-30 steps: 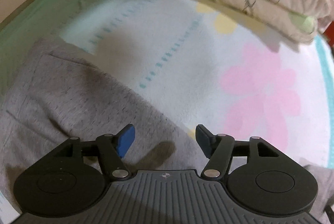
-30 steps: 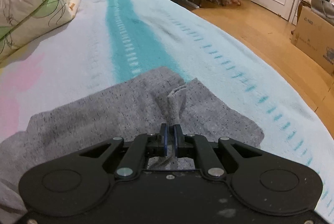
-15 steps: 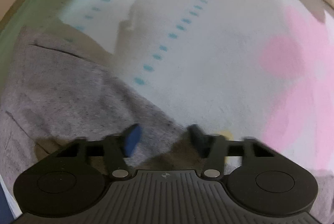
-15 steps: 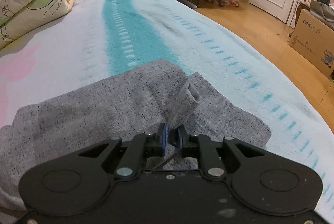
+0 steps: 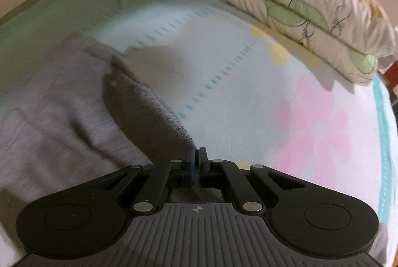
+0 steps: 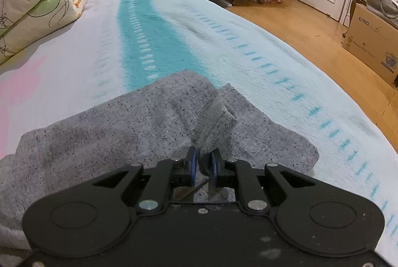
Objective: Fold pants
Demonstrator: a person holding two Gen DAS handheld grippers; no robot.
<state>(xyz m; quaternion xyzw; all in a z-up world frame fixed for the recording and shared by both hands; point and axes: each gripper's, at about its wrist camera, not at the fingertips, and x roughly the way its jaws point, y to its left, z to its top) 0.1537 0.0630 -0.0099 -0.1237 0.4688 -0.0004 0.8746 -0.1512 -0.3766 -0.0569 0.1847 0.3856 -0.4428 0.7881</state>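
Left gripper (image 5: 195, 160): clenched on the pants (image 5: 74, 103) edge, cloth trailing to upper left. Right gripper (image 6: 202, 165): grasping a raised fold of the pants (image 6: 124, 122), cloth spreading left.

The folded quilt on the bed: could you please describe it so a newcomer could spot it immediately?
Start from the bed, covered by a pale blanket with a teal stripe and pink flowers. Beyond the grey pants, at the far side, lies the quilt. It alone is puffy, cream, and printed with green leaves and orange marks.
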